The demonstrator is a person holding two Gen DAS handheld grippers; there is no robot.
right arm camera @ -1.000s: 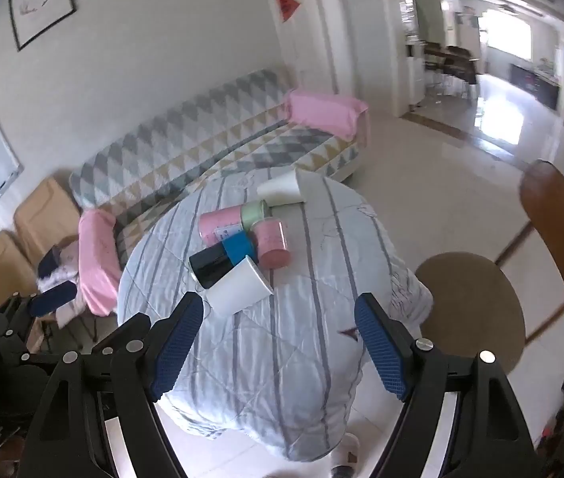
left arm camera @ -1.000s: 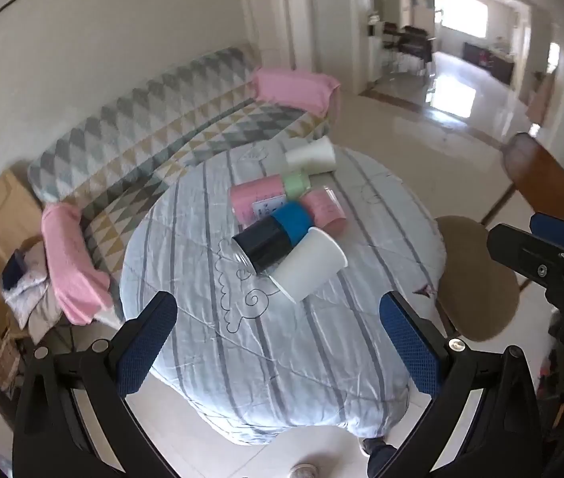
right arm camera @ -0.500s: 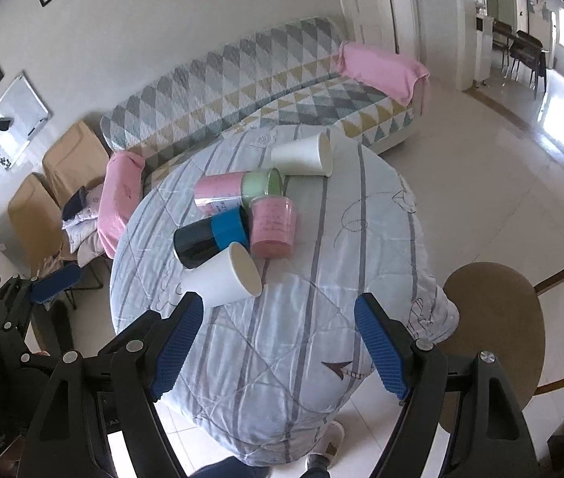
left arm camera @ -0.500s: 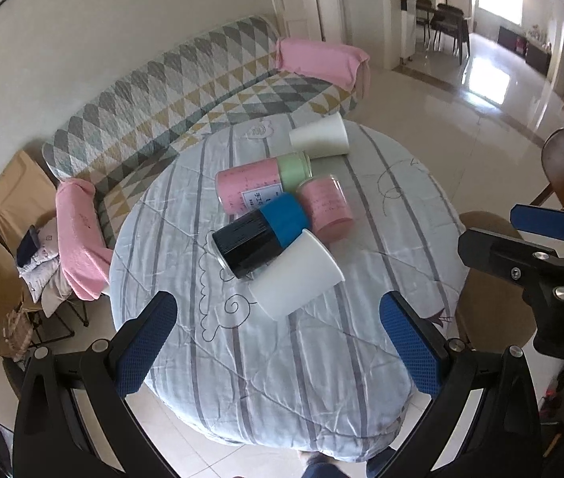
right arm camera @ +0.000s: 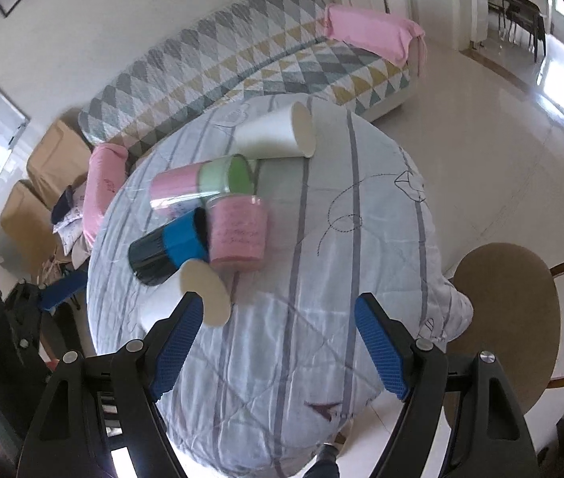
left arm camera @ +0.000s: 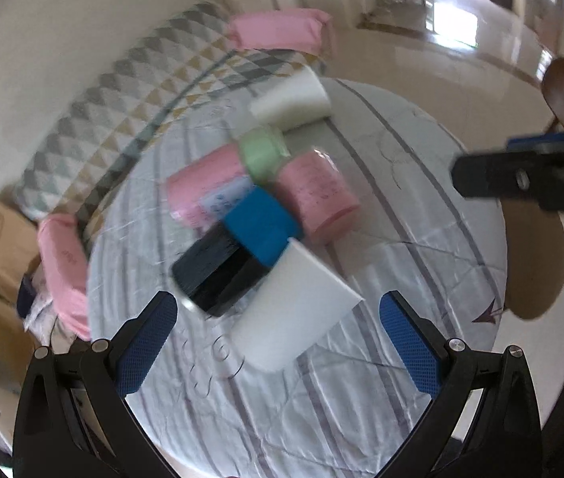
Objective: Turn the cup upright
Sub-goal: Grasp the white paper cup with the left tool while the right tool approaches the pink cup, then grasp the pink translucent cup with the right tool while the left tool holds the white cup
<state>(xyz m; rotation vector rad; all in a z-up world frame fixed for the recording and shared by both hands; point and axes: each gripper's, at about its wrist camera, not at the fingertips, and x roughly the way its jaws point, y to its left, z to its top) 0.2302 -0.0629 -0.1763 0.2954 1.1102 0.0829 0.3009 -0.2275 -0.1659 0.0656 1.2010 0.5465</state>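
Lying on their sides in a cluster on the round, quilt-covered surface (right arm camera: 322,318) are five cups. At the left is the black-and-blue cup (right arm camera: 168,245) (left arm camera: 238,251), with the near white cup (right arm camera: 186,298) (left arm camera: 294,314) touching its blue end, mouth facing right. Farther back lies the pink-and-green cup (right arm camera: 202,185) (left arm camera: 222,183), and just right of the blue end sits the pink cup (right arm camera: 238,237) (left arm camera: 316,193). At the far edge rests the far white cup (right arm camera: 274,137) (left arm camera: 290,101). The left gripper (left arm camera: 278,332) hangs above the near white cup, jaws wide and holding nothing. The right gripper (right arm camera: 280,336) hovers over the near right of the surface, jaws likewise wide and unladen. A sofa (right arm camera: 242,51) stands behind, and a round stool (right arm camera: 509,314) at the right.
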